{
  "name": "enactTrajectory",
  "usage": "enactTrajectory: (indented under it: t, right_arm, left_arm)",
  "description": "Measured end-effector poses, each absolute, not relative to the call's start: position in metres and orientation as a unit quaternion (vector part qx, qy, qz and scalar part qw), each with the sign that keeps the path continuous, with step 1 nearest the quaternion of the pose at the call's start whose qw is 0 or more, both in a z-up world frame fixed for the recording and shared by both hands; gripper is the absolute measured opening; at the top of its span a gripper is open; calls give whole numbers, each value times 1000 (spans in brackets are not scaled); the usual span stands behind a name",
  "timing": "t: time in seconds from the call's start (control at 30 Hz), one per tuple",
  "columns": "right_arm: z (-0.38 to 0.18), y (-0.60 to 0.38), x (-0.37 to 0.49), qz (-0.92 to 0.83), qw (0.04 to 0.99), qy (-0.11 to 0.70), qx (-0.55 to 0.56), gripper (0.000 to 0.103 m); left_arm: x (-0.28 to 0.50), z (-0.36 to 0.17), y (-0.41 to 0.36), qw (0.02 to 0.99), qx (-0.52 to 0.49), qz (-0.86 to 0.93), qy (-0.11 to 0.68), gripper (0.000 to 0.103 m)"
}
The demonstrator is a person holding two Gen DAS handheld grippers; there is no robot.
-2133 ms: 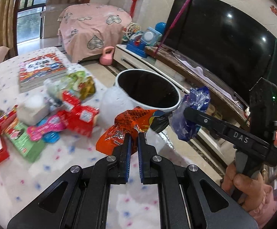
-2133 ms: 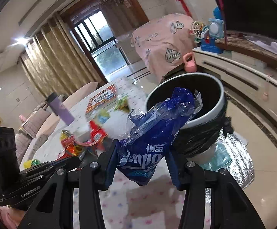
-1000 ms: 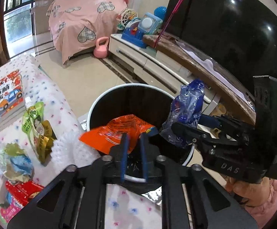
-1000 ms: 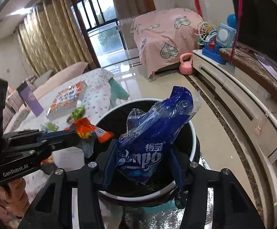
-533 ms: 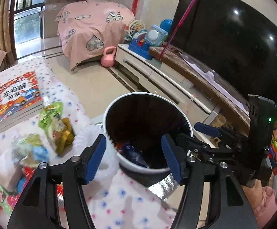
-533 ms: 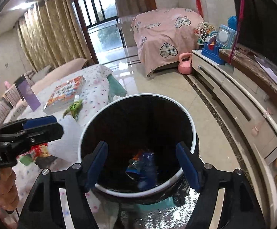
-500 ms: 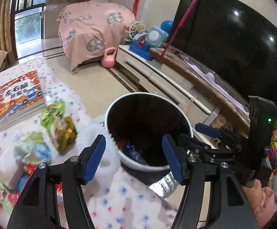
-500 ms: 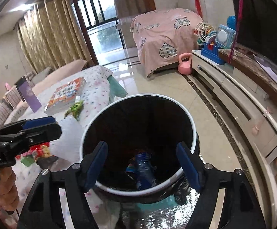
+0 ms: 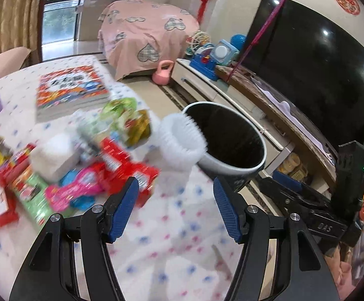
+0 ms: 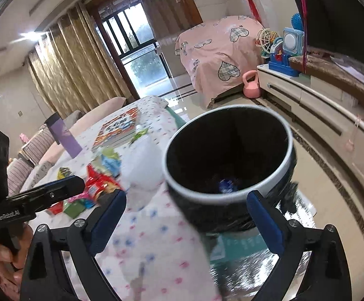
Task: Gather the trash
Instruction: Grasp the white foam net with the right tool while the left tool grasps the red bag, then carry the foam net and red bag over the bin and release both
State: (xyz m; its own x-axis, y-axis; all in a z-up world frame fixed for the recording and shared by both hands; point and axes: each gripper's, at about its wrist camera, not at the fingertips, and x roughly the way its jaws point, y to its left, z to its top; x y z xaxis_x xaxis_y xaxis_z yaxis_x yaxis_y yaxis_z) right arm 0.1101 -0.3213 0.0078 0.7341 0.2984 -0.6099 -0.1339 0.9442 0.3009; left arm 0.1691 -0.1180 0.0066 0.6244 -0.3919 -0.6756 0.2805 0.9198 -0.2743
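The left gripper (image 9: 175,207) hangs over the spotted tablecloth (image 9: 182,245) with its blue pads apart and nothing between them. The right gripper (image 10: 185,222) has just been opening its jaws, which stand wide and empty, framing the bin (image 10: 286,161). The black-lined bin stands on the floor just beside the table edge, a blue wrapper (image 10: 225,184) lying at its bottom. Ahead of the left gripper, blurred trash is heaped on the cloth: red packets (image 9: 129,169), a pink wrapper (image 9: 74,192), a green packet (image 9: 129,123) and a white block (image 9: 53,156). A white ruffled cup (image 9: 182,145) stands between the heap and the bin. Beyond lie a picture book (image 9: 69,87), a pink kettlebell (image 9: 163,72) and a television (image 9: 314,75).
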Motion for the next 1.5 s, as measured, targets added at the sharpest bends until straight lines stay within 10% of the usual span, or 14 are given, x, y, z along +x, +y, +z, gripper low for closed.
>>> enactTrajectory:
  t: [0.63, 1.07, 1.13, 1.27, 1.5]
  right_arm:
    - [-4, -270, 97, 136, 918, 348, 129, 97]
    - [0, -252, 168, 131, 916, 371, 78, 58]
    - [-7, -250, 179, 129, 913, 380, 75, 54]
    - [-18, -246, 194, 135, 907, 391, 73, 35]
    - [-12, -247, 182, 143, 911, 380, 74, 21]
  left_arm:
    - [150, -18, -71, 890, -98, -164, 414, 63]
    - [190, -32, -100, 887, -78, -159, 426, 62]
    - [196, -36, -103, 890, -70, -150, 426, 56]
    - [207, -46, -105, 878, -75, -158, 445, 12]
    - [192, -36, -97, 885, -81, -169, 427, 4]
